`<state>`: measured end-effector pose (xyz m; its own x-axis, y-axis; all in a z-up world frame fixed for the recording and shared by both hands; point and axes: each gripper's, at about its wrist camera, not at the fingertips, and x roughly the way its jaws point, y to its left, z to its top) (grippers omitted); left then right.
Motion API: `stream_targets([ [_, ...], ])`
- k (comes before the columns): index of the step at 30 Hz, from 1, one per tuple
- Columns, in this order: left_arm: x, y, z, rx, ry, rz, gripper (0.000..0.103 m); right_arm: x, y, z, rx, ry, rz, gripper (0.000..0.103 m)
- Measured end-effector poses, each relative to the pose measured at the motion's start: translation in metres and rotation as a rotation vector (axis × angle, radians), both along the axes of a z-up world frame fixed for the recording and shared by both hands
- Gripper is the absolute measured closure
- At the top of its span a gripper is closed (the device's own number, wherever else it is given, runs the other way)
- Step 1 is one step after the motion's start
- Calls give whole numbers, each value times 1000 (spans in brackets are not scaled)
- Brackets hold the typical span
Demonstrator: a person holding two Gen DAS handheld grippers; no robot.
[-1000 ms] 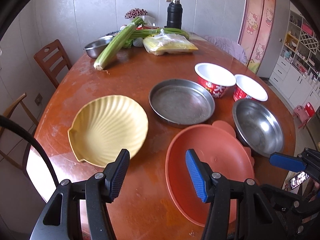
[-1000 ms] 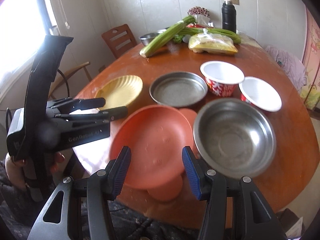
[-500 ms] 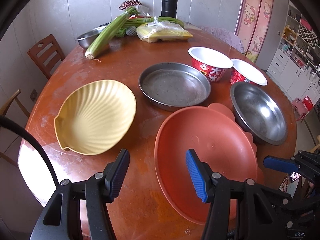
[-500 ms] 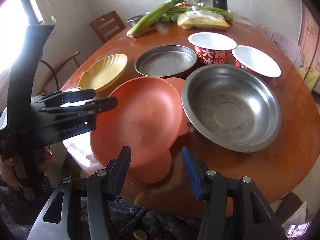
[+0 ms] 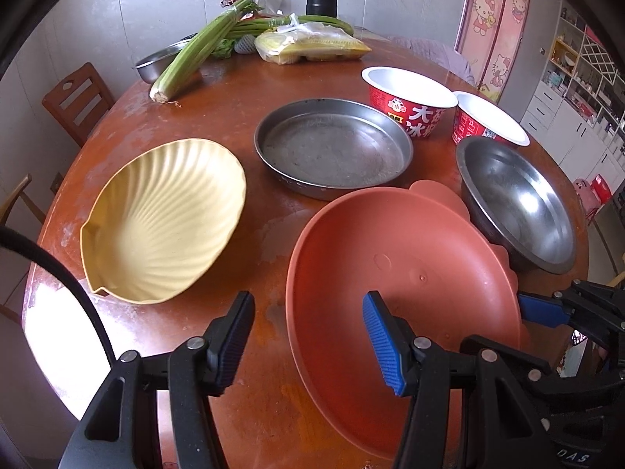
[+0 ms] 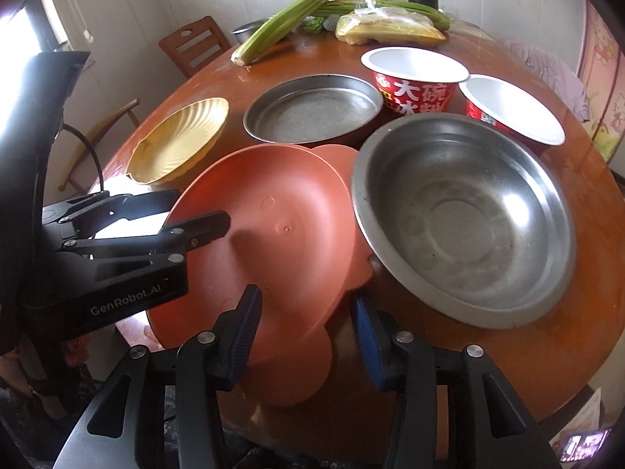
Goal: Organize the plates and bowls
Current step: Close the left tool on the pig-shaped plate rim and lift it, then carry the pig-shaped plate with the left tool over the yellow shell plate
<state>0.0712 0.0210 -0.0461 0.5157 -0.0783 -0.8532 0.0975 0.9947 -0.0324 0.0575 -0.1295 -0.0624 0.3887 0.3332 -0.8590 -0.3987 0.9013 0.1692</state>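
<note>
Nothing stacked yet: yellow shell plate (image 5: 164,219), steel pan (image 5: 332,148), steel bowl (image 6: 465,215) and two red paper bowls (image 6: 414,78) lie separate on the bench (image 5: 234,90); left claw (image 5: 308,336) apart over the orange plate's (image 6: 265,234) near rim, right claw (image 6: 304,336) just narrowing, straddling its tab, not yet clamped.

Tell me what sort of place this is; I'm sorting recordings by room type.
Most likely a home dining room. A round wooden table carries groceries such as celery, wooden dining chairs stand around it, and cartoon-cat decorated panels plus white shelving line the wall.
</note>
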Motion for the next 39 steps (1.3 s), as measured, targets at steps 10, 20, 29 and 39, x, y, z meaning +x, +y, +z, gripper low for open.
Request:
stream_targets([
  [10, -1, 3, -2, -53, 9, 8, 64, -1, 17, -1, -38, -30, 41, 55],
  [20, -13, 15, 11, -24, -26, 43, 64, -6, 32, 7, -33, -54, 89, 55],
  [29, -20, 30, 22, -6, -57, 84, 64, -6, 50, 15, -29, -81, 139, 55],
  [39, -20, 51, 33, -8, -93, 132, 64, 4, 70, 27, -26, -114, 185, 55],
])
